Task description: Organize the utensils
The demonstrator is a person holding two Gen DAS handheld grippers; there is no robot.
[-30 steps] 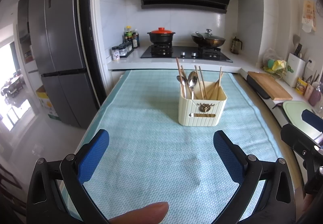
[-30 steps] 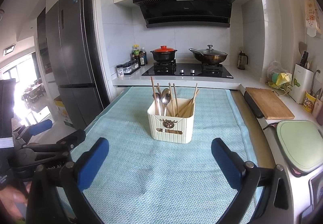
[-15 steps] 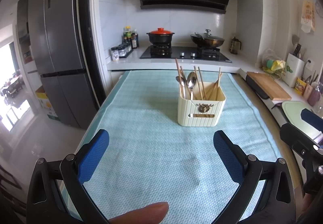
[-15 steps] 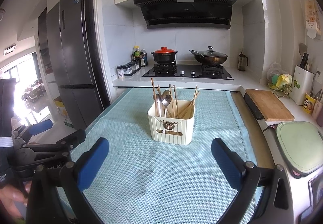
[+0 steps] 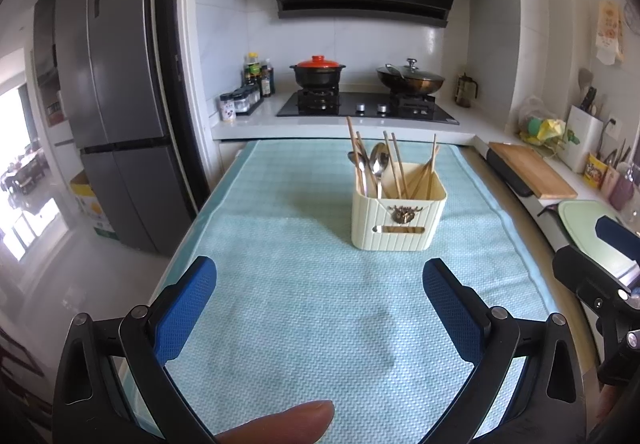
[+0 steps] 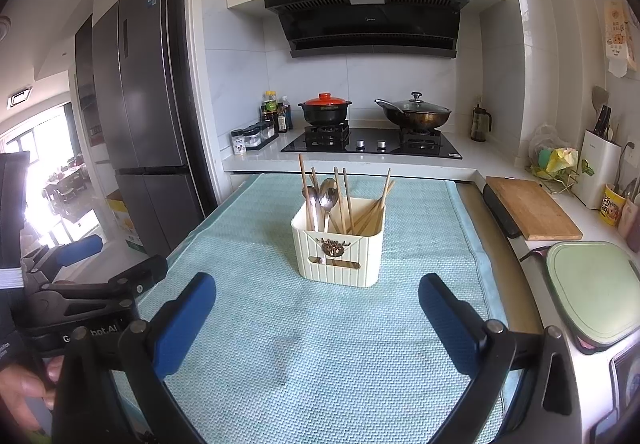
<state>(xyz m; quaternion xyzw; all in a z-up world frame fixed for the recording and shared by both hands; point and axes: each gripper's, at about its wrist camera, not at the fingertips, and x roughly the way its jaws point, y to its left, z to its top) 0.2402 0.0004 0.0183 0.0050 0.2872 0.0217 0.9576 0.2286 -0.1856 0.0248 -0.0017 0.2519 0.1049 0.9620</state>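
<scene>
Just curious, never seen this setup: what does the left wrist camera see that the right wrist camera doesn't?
Only the left wrist view: a fingertip at the bottom edge. Only the right wrist view: the whole green board and a ceiling lamp. Both: the cream utensil holder with chopsticks and spoons on the blue cloth, and both open hand-held grippers.

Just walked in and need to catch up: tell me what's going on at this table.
A person holds two grippers over the teal mat; both the left gripper and right gripper are open and hold nothing. The cream utensil holder stands on the mat, with chopsticks and spoons already upright inside.
</scene>
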